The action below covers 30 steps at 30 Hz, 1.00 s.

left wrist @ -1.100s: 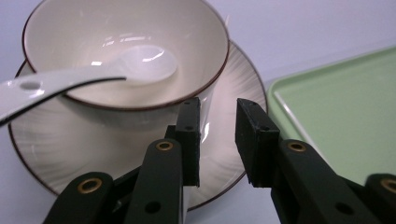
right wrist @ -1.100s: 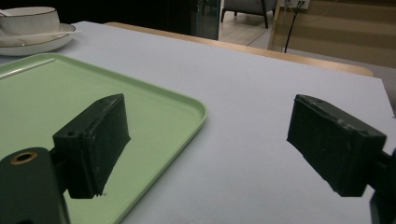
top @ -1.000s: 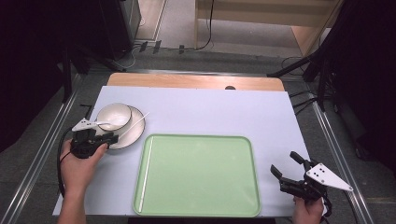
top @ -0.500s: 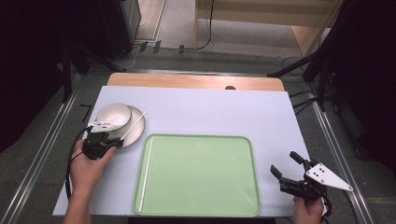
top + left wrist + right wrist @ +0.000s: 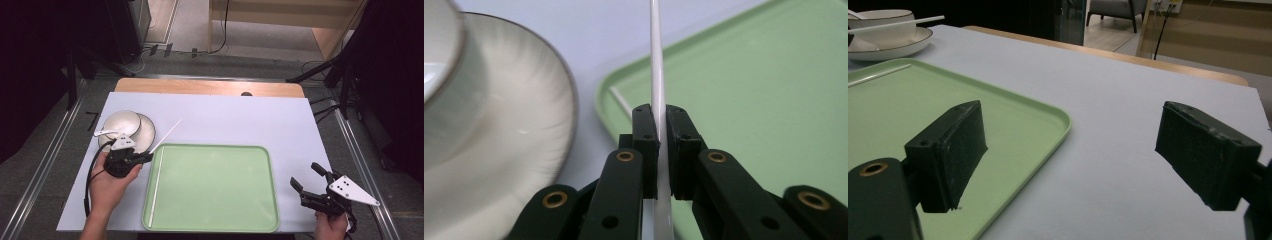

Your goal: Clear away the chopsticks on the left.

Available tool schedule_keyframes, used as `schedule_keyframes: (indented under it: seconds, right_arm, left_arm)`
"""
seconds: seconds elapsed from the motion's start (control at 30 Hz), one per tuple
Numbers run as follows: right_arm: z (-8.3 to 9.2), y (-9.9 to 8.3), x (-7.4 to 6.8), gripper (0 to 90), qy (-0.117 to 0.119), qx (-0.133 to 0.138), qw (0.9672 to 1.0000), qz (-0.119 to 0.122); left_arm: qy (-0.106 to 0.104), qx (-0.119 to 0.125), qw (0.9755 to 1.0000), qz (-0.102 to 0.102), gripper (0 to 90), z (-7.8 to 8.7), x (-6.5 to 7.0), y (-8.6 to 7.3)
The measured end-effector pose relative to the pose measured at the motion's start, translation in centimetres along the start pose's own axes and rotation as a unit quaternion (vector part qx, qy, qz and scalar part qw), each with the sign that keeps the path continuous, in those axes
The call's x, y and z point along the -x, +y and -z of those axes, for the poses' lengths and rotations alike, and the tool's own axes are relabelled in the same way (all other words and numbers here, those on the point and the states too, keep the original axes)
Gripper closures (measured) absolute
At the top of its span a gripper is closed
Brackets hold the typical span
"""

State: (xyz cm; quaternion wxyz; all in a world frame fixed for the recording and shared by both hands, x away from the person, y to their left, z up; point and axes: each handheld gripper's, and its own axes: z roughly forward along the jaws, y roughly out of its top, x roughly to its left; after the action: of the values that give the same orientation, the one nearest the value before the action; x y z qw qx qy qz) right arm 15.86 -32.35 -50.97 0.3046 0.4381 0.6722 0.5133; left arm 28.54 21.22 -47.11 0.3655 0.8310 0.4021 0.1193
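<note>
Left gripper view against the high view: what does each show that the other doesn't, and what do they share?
The left gripper view alone shows the grip up close: the left gripper has its jaws pressed on a white chopstick, with no gap either side.

The high view alone shows the right gripper, jaws open, resting at the table's near right corner, and the person's hands.

Both show the bowl on its saucer, the green tray, and a second chopstick lying along the tray's left side.
</note>
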Motion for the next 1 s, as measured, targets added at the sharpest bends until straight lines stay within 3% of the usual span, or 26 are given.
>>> schedule_keyframes:
  seconds: [0.17,0.27,0.33,0.6,0.73,1.0]
  right_arm:
    - [0.1,0.1,0.0,12.8,0.000,0.002,1.0000,-0.001]
    - [0.0,0.1,0.1,12.8,0.001,0.002,1.0000,-0.001]
    - [0.0,0.1,0.0,12.8,0.001,0.002,1.0000,0.000]
    - [0.2,0.2,-0.1,12.8,0.003,0.006,1.0000,0.001]
    - [0.2,0.2,0.0,12.8,0.002,0.007,1.0000,0.000]
    - [0.1,0.2,0.0,12.8,0.003,0.005,1.0000,0.001]
  left_arm:
    - [-0.032,0.005,0.9992,0.023,84.8,-0.9,2.8,-0.9]
    - [-0.043,0.000,0.9985,0.032,84.8,-1.6,3.9,-1.3]
    - [-0.060,-0.014,0.9973,0.040,84.8,-2.7,5.6,-1.7]
    - [-0.065,-0.056,0.9957,0.035,84.7,-4.9,9.3,-2.9]
    - [-0.043,-0.057,0.9971,0.027,84.4,-5.0,10.2,-2.9]
    - [-0.044,-0.059,0.9970,0.025,79.9,-5.0,10.4,-2.8]
